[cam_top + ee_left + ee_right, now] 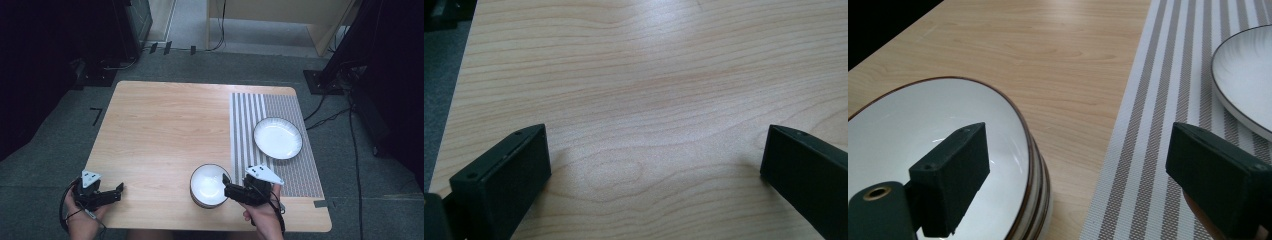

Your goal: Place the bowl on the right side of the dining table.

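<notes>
The right gripper (226, 186), jaws wide and empty, straddles the three o'clock rim of the stacked white bowls (207, 185) at the table's (160, 130) near edge. Gripping seems the step in hand; next, closing on the top rim. The left gripper (119, 189) idles open, empty, at seven o'clock.

Glossy ceramic bowl (923, 145); matt wood table (165, 125); woven mat (1148, 150).
</notes>
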The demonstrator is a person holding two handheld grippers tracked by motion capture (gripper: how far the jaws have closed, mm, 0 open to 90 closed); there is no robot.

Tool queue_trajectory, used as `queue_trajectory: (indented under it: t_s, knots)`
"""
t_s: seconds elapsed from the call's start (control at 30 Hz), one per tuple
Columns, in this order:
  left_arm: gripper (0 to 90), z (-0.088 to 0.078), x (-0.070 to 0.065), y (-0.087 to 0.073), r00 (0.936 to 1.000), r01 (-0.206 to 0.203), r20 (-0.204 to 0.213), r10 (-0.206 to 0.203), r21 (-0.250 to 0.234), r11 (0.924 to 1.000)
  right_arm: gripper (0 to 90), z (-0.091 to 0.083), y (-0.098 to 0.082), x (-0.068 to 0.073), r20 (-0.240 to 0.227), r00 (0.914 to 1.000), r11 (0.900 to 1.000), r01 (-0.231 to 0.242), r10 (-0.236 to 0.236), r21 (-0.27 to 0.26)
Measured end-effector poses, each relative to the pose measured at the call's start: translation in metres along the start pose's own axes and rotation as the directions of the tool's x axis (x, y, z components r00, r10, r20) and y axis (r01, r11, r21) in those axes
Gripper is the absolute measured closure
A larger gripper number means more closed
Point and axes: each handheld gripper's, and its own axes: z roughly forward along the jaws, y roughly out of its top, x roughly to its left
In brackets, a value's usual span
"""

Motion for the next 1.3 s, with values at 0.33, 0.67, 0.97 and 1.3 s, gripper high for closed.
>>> queue_trajectory:
  t_s: [0.33,0.67,0.97,1.3]
  knots:
    - [0.0,0.0,0.0,0.0,1.0,-0.001,0.001,0.001,0.0,1.0,14.1,0.01,-0.002,0.018,-0.033,0.9994,1.0,0.012,-0.011,0.027]
    - [0.0,0.0,0.0,0.0,1.0,-0.001,0.002,0.001,0.0,1.0,14.6,0.02,-0.01,0.032,-0.049,0.9972,0.996,0.059,-0.056,0.061]
    - [0.0,0.0,0.0,0.0,1.0,-0.001,0.002,0.001,0.0,1.0,15.6,0.034,-0.027,0.033,-0.039,0.9945,0.988,0.101,-0.097,0.115]
    - [0.0,0.0,0.0,0.0,1.0,-0.001,0.002,0.001,0.0,1.0,53.8,0.028,-0.027,0.03,-0.043,0.9954,0.995,0.088,-0.085,0.051]
